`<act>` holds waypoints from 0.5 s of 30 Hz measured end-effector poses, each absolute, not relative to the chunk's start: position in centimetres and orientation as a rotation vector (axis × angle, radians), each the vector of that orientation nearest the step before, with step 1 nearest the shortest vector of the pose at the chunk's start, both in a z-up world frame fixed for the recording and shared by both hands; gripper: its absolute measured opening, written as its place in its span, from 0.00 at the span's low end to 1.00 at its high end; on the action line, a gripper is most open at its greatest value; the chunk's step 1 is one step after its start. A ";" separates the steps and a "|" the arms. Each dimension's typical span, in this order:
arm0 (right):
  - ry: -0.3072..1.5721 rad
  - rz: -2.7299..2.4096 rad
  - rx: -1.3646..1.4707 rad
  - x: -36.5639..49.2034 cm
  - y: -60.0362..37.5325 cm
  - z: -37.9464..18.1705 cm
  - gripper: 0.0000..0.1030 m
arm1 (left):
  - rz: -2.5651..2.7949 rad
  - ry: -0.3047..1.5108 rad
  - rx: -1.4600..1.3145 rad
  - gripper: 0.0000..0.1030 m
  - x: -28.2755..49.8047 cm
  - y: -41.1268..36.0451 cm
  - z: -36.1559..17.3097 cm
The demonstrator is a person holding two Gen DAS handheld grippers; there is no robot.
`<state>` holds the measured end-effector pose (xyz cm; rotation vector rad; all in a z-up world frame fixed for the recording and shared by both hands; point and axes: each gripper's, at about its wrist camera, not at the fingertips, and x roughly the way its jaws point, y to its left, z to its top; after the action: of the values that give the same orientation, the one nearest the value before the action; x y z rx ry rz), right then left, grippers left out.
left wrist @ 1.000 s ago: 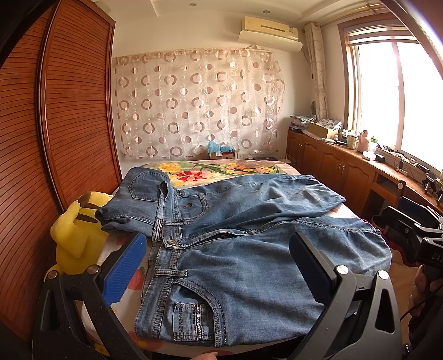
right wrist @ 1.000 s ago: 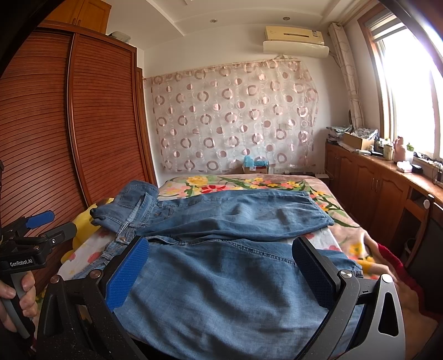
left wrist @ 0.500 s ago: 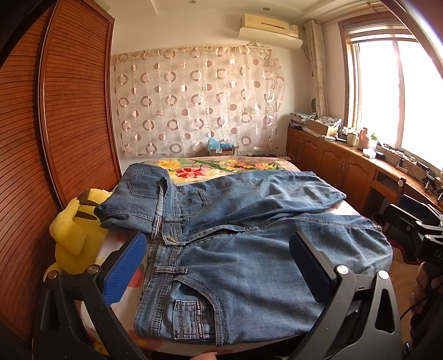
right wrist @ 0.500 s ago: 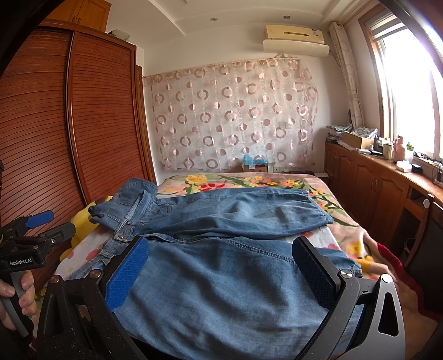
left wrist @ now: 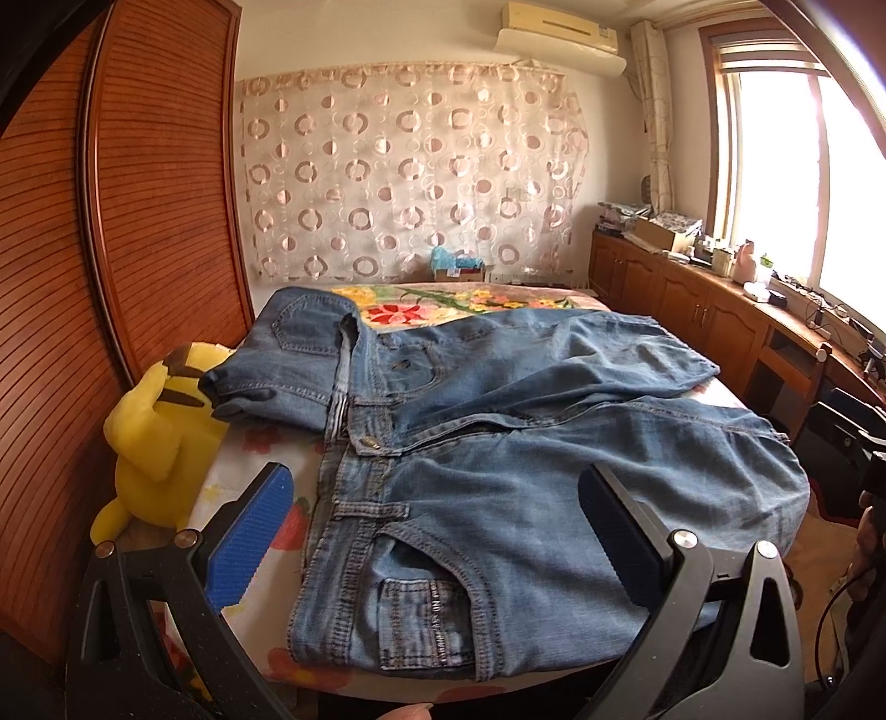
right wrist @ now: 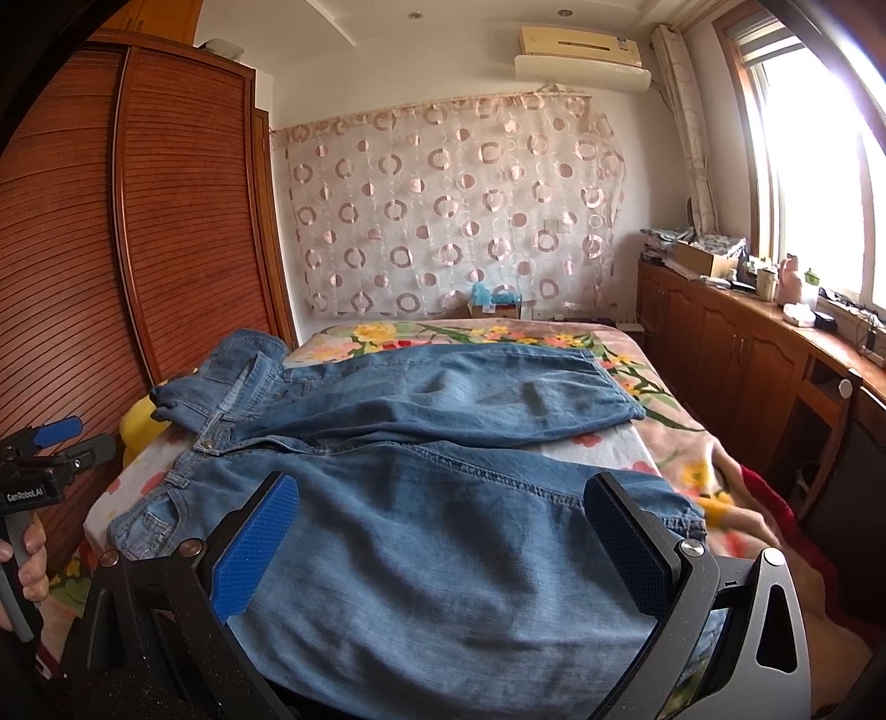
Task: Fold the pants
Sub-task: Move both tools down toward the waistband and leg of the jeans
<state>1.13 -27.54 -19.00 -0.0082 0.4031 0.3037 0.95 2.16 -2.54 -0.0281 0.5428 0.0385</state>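
A bed (left wrist: pixel 260 443) with a flowered cover fills a bedroom, with a slatted wooden wardrobe (left wrist: pixel 138 232) to the left of the bed, a circle-patterned curtain (left wrist: pixel 410 171) on the wall behind the bed, an air conditioner (left wrist: pixel 559 33) above that, and low wooden cabinets (right wrist: pixel 736 354) under a bright window (right wrist: pixel 819 166) to the right of the bed. One pair of blue jeans (left wrist: pixel 526 471) lies flat on the bed, waistband toward the wardrobe side, two legs spread apart across the bed, the near leg reaching the bed's front edge. One yellow plush toy (left wrist: pixel 155 437) sits at the bed's left edge, touching the jeans' waist corner. Two claws hover at the bed's near edge: the left claw (left wrist: pixel 437 531) and the right claw (right wrist: pixel 443 543), each spread wide apart and holding nothing.
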 end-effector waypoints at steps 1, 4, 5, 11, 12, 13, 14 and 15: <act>0.409 0.307 -0.011 1.3 -27.6 -19.0 0.99 | 0.044 0.549 -0.029 1.00 1.1 2.5 -2.7; 0.429 0.310 -0.024 1.7 -27.7 -19.1 0.99 | 0.056 0.567 -0.033 1.00 1.3 3.2 -3.4; 0.439 0.308 -0.028 1.9 -27.8 -19.2 0.99 | 0.060 0.573 -0.035 1.00 1.4 3.5 -3.6; 0.492 0.315 -0.046 2.5 -27.9 -19.5 0.98 | 0.078 0.609 -0.039 1.00 1.8 4.9 -5.0; 0.502 0.317 -0.050 2.6 -27.8 -19.6 0.98 | 0.075 0.616 -0.041 1.00 1.9 5.2 -5.2; 0.512 0.322 -0.053 2.8 -27.9 -19.7 0.98 | 0.076 0.625 -0.043 1.00 1.8 5.4 -5.5; 0.522 0.326 -0.058 2.9 -27.8 -19.9 0.98 | 0.079 0.638 -0.046 1.00 1.9 5.8 -6.0; 0.533 0.327 -0.062 3.3 -28.0 -20.0 0.98 | 0.080 0.645 -0.047 1.00 1.8 6.2 -6.3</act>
<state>3.26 -27.97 -19.98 -0.0622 0.5333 0.3272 1.81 6.17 -6.34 -0.0470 0.6455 0.0798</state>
